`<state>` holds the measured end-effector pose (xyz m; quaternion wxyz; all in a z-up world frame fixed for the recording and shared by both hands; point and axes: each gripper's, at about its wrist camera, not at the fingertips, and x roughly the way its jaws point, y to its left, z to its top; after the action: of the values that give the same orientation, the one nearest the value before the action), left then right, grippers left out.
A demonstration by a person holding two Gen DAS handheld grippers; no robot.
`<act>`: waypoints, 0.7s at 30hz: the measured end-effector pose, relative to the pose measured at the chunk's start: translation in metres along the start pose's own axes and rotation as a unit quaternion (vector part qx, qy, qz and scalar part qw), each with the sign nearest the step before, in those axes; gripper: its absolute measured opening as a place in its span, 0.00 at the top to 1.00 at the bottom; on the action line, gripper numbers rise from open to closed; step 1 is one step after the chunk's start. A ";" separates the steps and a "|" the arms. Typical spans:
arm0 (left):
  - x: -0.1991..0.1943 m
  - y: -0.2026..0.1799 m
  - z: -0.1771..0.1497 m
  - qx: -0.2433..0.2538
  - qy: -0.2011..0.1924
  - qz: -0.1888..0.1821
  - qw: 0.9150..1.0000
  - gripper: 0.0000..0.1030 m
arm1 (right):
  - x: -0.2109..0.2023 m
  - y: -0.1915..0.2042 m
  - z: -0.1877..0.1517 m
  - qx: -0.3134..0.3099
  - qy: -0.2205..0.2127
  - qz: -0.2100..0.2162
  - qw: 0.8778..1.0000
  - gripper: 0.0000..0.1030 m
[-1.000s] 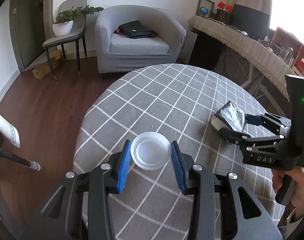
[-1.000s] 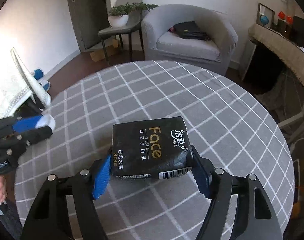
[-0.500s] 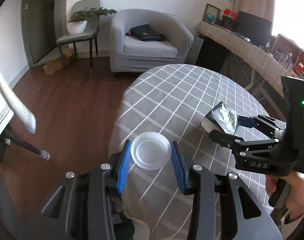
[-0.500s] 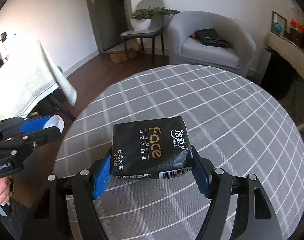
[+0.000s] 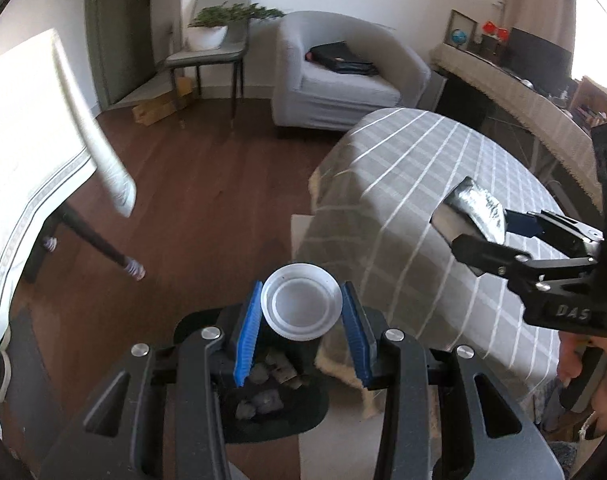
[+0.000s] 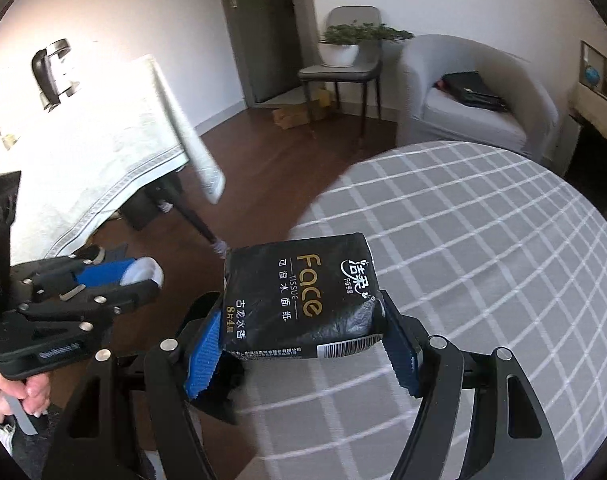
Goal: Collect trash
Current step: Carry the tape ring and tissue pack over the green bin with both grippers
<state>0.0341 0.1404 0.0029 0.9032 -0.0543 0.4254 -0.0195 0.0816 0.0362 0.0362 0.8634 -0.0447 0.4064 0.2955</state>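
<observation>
Gripping a white plastic lid [image 5: 301, 306] at lower centre, the left gripper [image 5: 302, 320] hangs over a black trash bin [image 5: 271, 400] at bottom. The right gripper [image 6: 301, 344] clamps a black tissue pack [image 6: 303, 298] mid-frame, above the checked table [image 6: 483, 260].

Round table [image 6: 503, 240] under grey checked cloth; black trash bin [image 5: 279, 416] on brown wooden floor [image 5: 207, 200].

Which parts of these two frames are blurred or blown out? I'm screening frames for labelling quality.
Left wrist view: the white cup held in the left gripper is sharp, the checked tablecloth streaks with motion blur, and the window corner at upper right is overexposed. Right wrist view: the tissue pack in the right gripper reads crisply, and the white cloth at left is glared out.
</observation>
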 end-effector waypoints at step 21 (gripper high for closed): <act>0.041 0.087 -0.052 -0.058 0.072 0.024 0.995 0.59 | 0.054 0.080 0.006 -0.032 0.029 0.055 0.998 0.30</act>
<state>0.0190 0.2193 -0.0717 0.8660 -0.0949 0.4905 0.0233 0.0688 0.1295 0.0140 0.8319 -0.0582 0.4233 0.3540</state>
